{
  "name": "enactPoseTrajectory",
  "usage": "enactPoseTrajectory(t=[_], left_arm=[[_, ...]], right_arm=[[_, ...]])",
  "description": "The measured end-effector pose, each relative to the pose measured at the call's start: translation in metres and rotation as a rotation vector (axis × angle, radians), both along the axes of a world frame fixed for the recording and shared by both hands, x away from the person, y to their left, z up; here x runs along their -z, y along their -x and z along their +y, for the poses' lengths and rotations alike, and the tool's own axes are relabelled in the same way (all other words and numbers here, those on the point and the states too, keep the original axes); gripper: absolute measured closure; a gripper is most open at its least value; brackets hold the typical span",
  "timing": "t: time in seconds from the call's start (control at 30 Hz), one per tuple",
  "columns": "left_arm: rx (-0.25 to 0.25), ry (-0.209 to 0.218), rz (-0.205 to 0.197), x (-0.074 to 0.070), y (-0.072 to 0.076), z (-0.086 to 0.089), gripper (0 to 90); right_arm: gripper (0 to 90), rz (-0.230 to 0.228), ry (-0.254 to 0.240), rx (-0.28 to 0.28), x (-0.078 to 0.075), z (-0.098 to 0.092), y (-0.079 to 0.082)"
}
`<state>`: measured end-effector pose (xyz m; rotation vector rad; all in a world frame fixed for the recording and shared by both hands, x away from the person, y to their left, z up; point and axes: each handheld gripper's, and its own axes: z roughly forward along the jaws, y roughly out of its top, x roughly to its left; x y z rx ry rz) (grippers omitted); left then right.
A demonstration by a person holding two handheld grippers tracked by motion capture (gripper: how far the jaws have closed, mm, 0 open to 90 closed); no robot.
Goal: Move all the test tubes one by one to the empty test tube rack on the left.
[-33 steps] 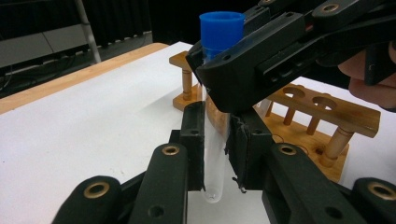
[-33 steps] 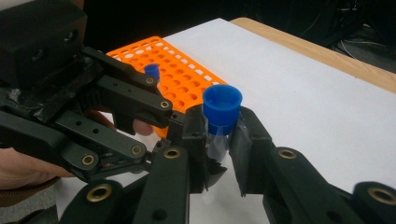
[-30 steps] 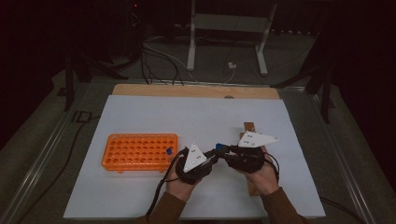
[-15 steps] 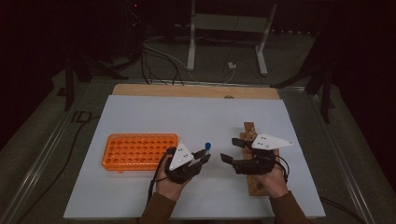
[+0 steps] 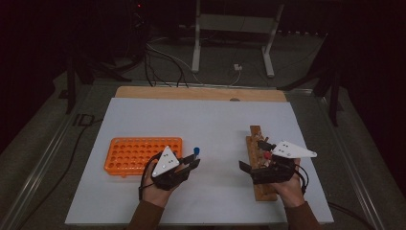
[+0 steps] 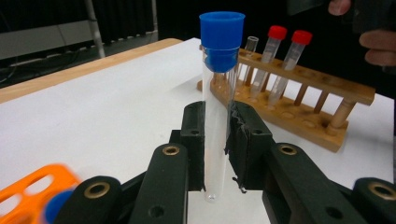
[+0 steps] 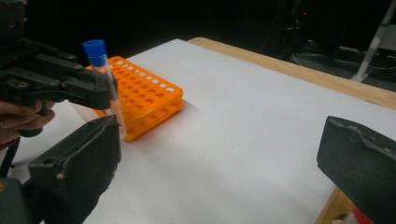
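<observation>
White paper covers the desk (image 5: 206, 120), where a clear test tube with a blue cap (image 6: 219, 93) stands upright, clamped between the jaws of the left gripper (image 5: 191, 165) just off the orange rack's (image 5: 139, 153) right end. A second ago both grippers met near the desk's front edge; they have since drawn apart. The right gripper (image 5: 249, 167), over the wooden rack (image 5: 258, 143) toward the desk's right edge, has just been opening and now gapes wide, nothing between its jaws. Red-capped tubes (image 6: 275, 56) stand in the wooden rack.
</observation>
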<state>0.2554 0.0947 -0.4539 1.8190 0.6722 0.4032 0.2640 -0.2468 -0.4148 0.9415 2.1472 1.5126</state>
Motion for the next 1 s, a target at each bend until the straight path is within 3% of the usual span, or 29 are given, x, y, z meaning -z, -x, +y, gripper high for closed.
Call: enactPoseTrajectory(t=[0.4,0.8,1.0], left_arm=[[-0.044,0.027,-0.003,-0.002,0.005,0.036,76.8],[-0.120,0.004,-0.006,0.002,0.006,0.064,76.7],[-0.167,-0.014,-0.007,0.008,0.001,0.068,76.7]], right_arm=[[0.2,-0.009,-0.020,0.020,-0.001,-0.008,0.003],[0.3,-0.019,-0.032,0.031,-0.003,-0.013,0.004],[0.3,-0.022,-0.037,0.026,-0.003,-0.013,0.004]])
